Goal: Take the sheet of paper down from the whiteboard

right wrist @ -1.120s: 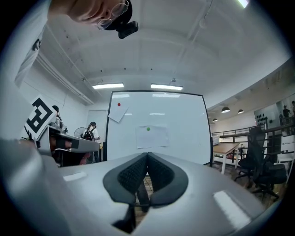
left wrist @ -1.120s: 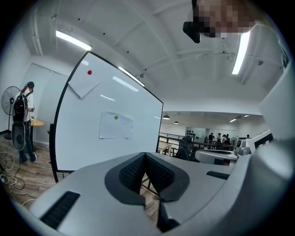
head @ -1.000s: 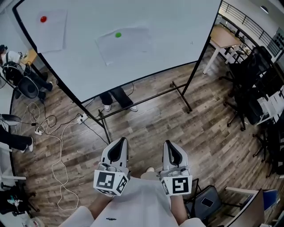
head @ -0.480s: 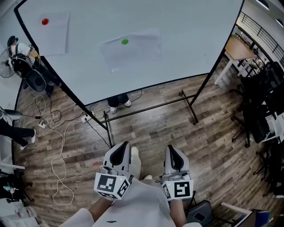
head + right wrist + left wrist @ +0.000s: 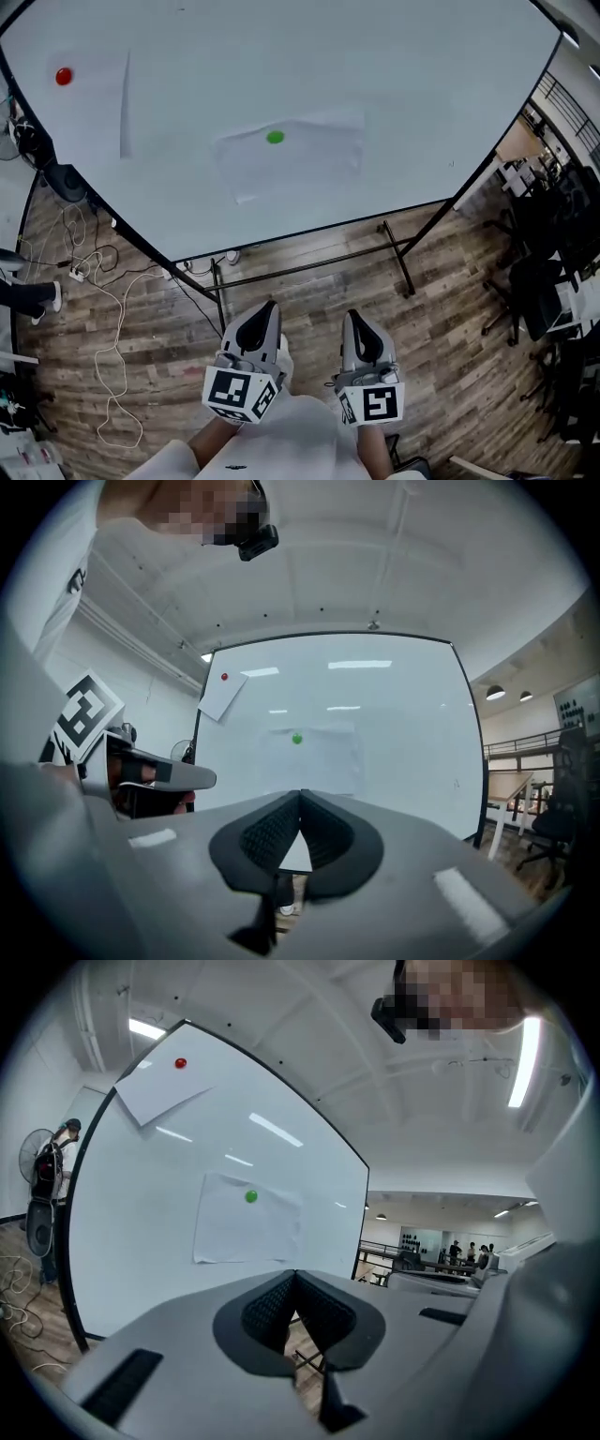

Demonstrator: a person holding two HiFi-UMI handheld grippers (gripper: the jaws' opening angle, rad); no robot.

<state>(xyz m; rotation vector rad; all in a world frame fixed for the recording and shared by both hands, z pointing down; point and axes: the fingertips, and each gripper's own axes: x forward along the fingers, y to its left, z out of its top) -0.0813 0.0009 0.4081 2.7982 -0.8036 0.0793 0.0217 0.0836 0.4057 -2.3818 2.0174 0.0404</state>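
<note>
A white sheet of paper (image 5: 295, 157) hangs on the whiteboard (image 5: 403, 103) under a green magnet (image 5: 275, 137). It also shows in the left gripper view as the paper (image 5: 246, 1232) with the green magnet (image 5: 250, 1196), and in the right gripper view as the paper (image 5: 317, 761). My left gripper (image 5: 264, 311) and right gripper (image 5: 354, 321) are held side by side, low in front of the board and well short of it. Both are shut and empty, with jaws meeting at the tips: left gripper (image 5: 294, 1275), right gripper (image 5: 301, 795).
A second sheet (image 5: 92, 101) hangs under a red magnet (image 5: 64, 76) at the board's upper left. The board's black stand (image 5: 314, 266) crosses the wooden floor below it. Cables (image 5: 111, 314) trail at the left; black chairs (image 5: 553, 272) crowd the right.
The whiteboard has grown larger and nearer in the head view, and the sheet with the green magnet has dropped toward the centre. Both grippers have gone forward with me, still shut.
</note>
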